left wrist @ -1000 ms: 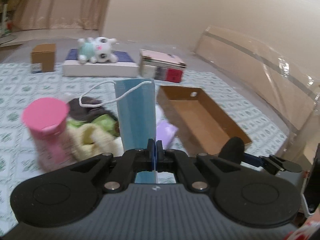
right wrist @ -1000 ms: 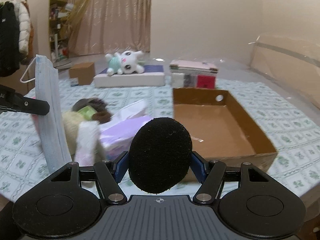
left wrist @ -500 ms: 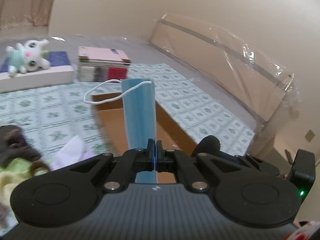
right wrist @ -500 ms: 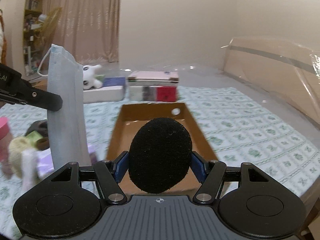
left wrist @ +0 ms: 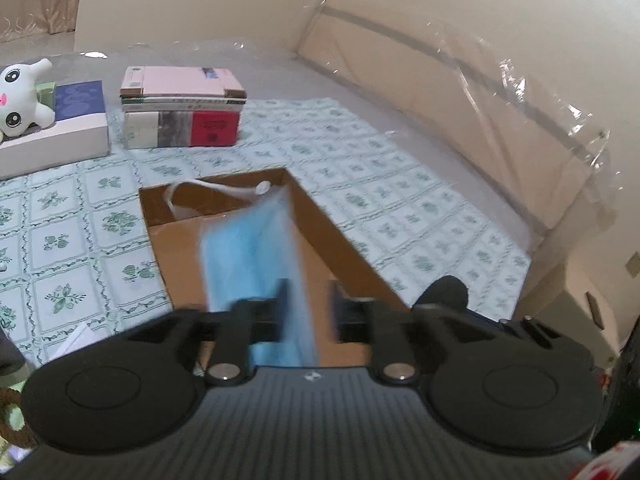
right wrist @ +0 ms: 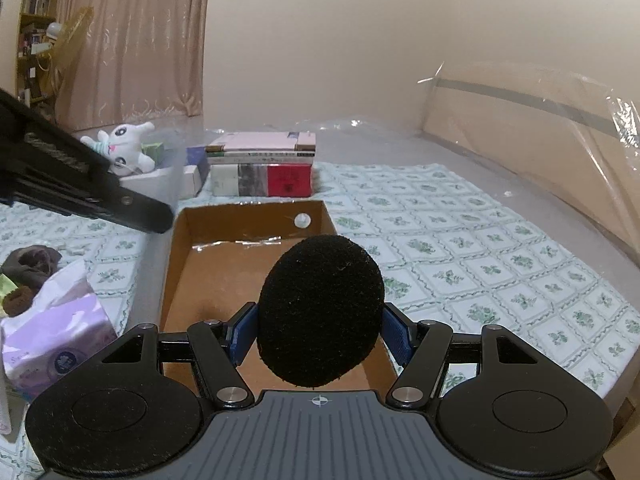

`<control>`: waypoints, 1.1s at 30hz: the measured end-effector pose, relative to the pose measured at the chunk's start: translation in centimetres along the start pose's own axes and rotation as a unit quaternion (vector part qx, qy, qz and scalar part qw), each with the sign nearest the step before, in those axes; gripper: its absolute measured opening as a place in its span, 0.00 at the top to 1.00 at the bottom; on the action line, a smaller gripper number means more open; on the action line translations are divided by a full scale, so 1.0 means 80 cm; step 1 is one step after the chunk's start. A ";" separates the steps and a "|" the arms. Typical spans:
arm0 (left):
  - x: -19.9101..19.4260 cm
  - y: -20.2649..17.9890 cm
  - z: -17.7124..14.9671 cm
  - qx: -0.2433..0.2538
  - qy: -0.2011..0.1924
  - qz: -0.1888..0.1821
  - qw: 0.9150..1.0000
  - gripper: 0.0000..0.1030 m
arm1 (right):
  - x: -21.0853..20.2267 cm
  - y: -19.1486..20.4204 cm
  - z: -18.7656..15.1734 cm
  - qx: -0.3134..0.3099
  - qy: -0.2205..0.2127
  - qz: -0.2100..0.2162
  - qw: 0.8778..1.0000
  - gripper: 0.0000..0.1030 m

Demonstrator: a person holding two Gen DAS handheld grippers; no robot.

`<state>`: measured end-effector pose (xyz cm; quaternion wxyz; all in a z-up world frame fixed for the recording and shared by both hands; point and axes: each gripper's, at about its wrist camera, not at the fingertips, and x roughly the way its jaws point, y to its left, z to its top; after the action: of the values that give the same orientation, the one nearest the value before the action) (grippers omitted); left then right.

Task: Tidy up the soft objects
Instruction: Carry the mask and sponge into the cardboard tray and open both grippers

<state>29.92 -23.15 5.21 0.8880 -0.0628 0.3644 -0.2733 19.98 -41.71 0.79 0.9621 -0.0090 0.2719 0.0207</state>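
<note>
Left claw (left wrist: 307,304) has just been opening: its jaws stand apart over the box (left wrist: 344,248), and the blue mask (left wrist: 252,256) hangs blurred between them, lying against the left finger and clear of the right one, so nothing pinches it. Its white ear loop (left wrist: 208,192) trails toward the box's far wall. The box is open, brown, and sits on the patterned sheet (left wrist: 80,240). Beyond the box's far end stands a stack of books (left wrist: 182,112), and left of the books a white plush (left wrist: 20,100) lies on a flat white case (left wrist: 60,140). Right of the box, the black puff (left wrist: 442,290) and part of the other claw peek in.

From the right wrist view, the right claw (right wrist: 320,336) grips the black puff (right wrist: 320,308) between its blue pads (right wrist: 242,334), both pressed to its sides, and holds it above the near end of the box (right wrist: 176,264). The left claw (right wrist: 152,218) reaches in from the left, its tip at the box's far left corner; the mask cannot be made out from here. Left of the box lie a purple tissue pack (right wrist: 56,336) and some dark soft things (right wrist: 32,264). Beyond the box are the books (right wrist: 262,168) and the plush (right wrist: 124,148).
</note>
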 end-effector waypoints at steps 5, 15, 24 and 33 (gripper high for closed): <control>-0.011 0.015 -0.013 -0.001 -0.007 0.015 1.000 0.66 | 0.015 -0.002 -0.005 0.008 0.013 0.011 1.000 0.37; -0.063 0.047 -0.066 -0.023 -0.024 0.082 0.996 0.61 | 0.040 0.004 -0.007 0.018 0.033 0.044 0.998 0.36; -0.121 0.057 -0.123 -0.022 -0.051 0.146 0.988 0.41 | 0.019 0.010 -0.014 0.030 0.017 0.050 0.998 0.19; -0.191 0.071 -0.199 -0.021 -0.066 0.221 0.973 0.38 | -0.043 0.051 -0.037 0.054 0.011 0.083 0.995 0.19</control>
<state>12.61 -8.81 1.24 0.9468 -0.0174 0.3160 -0.0579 15.31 -37.85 0.06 0.9532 0.0654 0.2826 0.0858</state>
